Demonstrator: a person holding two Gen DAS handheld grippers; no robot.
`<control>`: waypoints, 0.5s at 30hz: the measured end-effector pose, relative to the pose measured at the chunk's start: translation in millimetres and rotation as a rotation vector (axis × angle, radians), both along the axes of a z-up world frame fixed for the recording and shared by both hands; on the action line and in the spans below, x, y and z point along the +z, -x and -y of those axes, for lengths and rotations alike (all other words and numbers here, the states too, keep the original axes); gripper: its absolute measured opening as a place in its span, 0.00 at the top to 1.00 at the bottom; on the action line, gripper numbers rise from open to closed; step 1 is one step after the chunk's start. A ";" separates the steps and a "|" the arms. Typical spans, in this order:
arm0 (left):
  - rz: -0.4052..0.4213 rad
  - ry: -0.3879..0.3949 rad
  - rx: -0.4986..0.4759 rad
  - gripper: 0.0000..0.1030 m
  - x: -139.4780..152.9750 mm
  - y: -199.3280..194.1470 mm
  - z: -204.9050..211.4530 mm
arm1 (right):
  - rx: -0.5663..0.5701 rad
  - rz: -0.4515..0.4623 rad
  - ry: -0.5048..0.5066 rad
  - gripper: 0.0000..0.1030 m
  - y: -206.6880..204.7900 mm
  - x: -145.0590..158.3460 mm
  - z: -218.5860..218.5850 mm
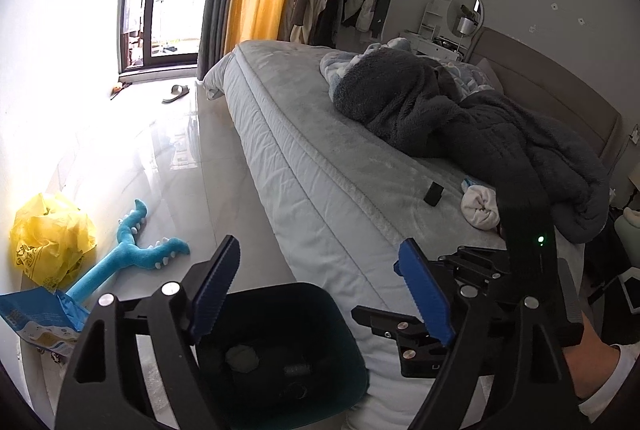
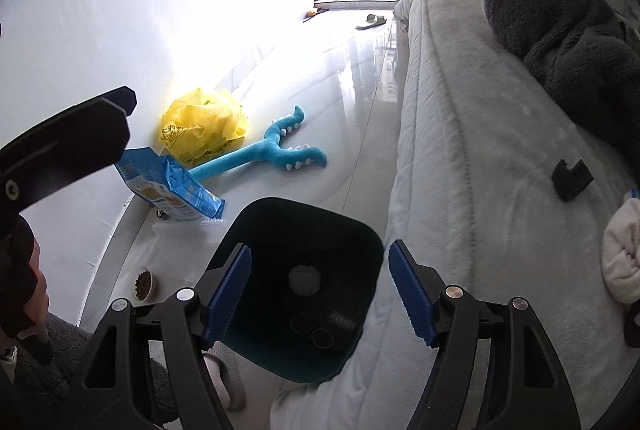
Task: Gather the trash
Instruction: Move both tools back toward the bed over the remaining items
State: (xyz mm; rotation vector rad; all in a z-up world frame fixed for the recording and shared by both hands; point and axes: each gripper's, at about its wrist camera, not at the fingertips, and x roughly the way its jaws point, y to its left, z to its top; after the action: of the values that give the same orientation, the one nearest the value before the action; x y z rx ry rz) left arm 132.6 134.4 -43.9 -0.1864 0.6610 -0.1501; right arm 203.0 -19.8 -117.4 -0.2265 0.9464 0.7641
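A dark teal trash bin [image 1: 320, 294] [image 2: 352, 226] stands on the floor against the bed's side, with a pale round bit of trash [image 2: 305, 280] and small dark items at its bottom. My left gripper [image 1: 320, 290] is open and empty above the bin's rim. My right gripper [image 2: 320, 294] is open and empty right over the bin's mouth. The right gripper's black body [image 1: 528, 242] shows in the left wrist view. A crumpled yellow plastic bag [image 1: 52, 238] [image 2: 204, 127] and a blue snack bag [image 1: 36, 318] [image 2: 172, 185] lie on the floor by the wall.
A blue plush toy [image 1: 132, 250] [image 2: 264, 153] lies on the floor. A bowl of pellets [image 2: 143, 284] sits by the wall. The bed [image 1: 320, 157] holds a dark blanket [image 1: 460, 117], a small black block [image 1: 434, 193] [image 2: 570, 179] and a white rolled sock [image 1: 480, 207]. A slipper [image 1: 175, 93] lies near the window.
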 end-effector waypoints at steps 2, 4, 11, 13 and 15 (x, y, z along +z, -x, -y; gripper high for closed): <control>0.010 -0.010 -0.008 0.18 3.7 -4.3 7.5 | -0.015 0.030 -0.006 0.30 -3.6 9.0 12.1; 0.019 -0.016 -0.020 0.18 6.4 -10.3 14.7 | -0.029 0.055 -0.010 0.30 -8.0 16.9 23.2; 0.016 -0.017 -0.056 0.18 -1.5 -33.5 36.2 | -0.090 0.114 -0.026 0.30 -26.1 36.1 64.2; 0.015 -0.016 -0.070 0.18 -2.3 -39.5 44.9 | -0.103 0.130 -0.025 0.30 -30.4 40.3 74.0; 0.019 -0.021 -0.082 0.18 -2.9 -46.6 52.1 | -0.115 0.150 -0.021 0.30 -33.5 43.1 84.1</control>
State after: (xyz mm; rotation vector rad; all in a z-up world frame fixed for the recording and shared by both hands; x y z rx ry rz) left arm 179.2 82.3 -46.8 -0.1381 0.6509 -0.2232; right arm 236.5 -103.9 -74.3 -0.2065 0.8022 0.6412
